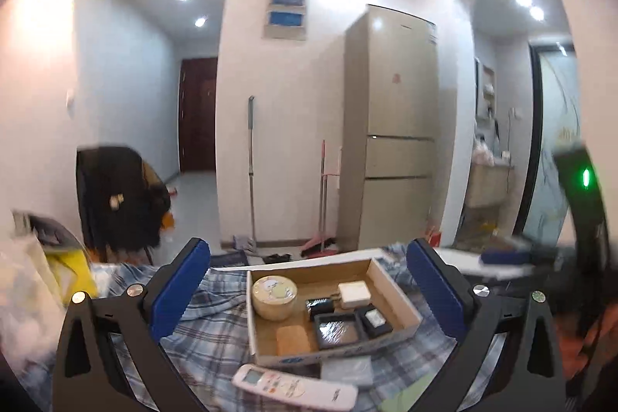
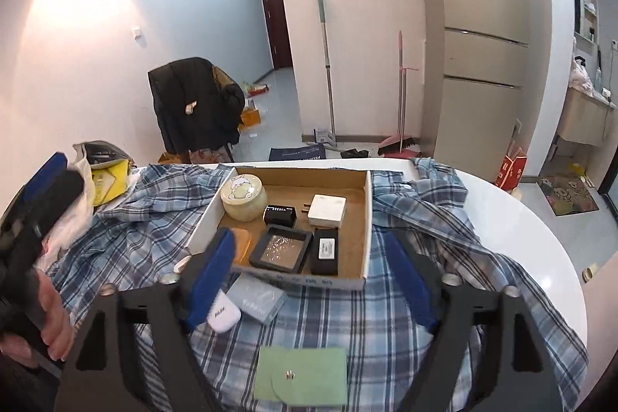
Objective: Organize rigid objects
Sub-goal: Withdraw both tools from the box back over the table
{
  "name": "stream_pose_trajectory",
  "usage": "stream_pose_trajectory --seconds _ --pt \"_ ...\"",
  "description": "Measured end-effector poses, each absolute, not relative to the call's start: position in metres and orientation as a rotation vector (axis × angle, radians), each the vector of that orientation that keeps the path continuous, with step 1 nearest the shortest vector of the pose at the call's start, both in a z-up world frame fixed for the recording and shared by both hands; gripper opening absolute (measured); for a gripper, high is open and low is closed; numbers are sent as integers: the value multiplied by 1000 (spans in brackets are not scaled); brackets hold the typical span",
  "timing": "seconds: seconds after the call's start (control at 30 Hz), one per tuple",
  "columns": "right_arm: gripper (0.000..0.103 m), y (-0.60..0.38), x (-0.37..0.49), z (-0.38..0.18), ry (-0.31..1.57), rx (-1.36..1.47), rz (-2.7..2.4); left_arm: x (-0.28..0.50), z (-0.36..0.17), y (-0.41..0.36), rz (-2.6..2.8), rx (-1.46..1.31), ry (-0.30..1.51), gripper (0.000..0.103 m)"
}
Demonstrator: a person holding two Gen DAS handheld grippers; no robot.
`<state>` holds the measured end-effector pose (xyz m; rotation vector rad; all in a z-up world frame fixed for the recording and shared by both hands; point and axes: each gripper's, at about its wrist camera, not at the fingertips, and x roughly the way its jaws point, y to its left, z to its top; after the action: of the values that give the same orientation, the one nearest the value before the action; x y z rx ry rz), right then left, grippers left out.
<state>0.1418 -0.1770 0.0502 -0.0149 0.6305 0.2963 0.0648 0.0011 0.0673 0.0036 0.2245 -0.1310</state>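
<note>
- Hovering over the plaid cloth (image 2: 386, 315), we hold both grippers off the items.
- Left gripper (image 1: 309, 280): jaws spread wide, nothing between the pads.
- Right gripper (image 2: 313, 273): jaws spread, nothing pinched.
- We see the cardboard tray (image 2: 369, 219) lying on the cloth, on a white table (image 2: 540, 257).
- Inside the tray: round cream tin (image 2: 244, 197) at the far left corner, white charger (image 2: 326, 210), small black box (image 2: 280, 215), black framed case (image 2: 280, 248), black box with white label (image 2: 326, 250), tan pad (image 1: 293, 338).
- Outside, near the tray's front wall: white remote (image 1: 293, 385), clear grey packet (image 2: 257, 300), green envelope (image 2: 301, 373).
- Our left hand (image 2: 54, 319) grips its handle at the right view's left edge.
</note>
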Motion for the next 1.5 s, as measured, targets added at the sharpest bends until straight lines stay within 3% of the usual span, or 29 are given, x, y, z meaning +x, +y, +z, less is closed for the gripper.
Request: stream_pose_trajectory --seconds 0.07,0.3,0.5,0.8,1.23,1.5 --pt "93 -183 131 52 609 -3 296 53 64 1 -118 -26 216 103" --pt "102 -191 94 53 454 9 252 28 62 11 -70 -106 133 103" --pt "102 -187 71 38 316 -26 203 18 48 16 -34 -65 65 103" --pt "102 -181 67 10 267 -69 206 10 22 35 80 -140 18 103" --pt "102 -179 71 -9 345 -86 238 14 6 0 -23 24 93 103" --pt "102 -179 97 -31 576 -61 266 28 3 6 -30 -29 203 103"
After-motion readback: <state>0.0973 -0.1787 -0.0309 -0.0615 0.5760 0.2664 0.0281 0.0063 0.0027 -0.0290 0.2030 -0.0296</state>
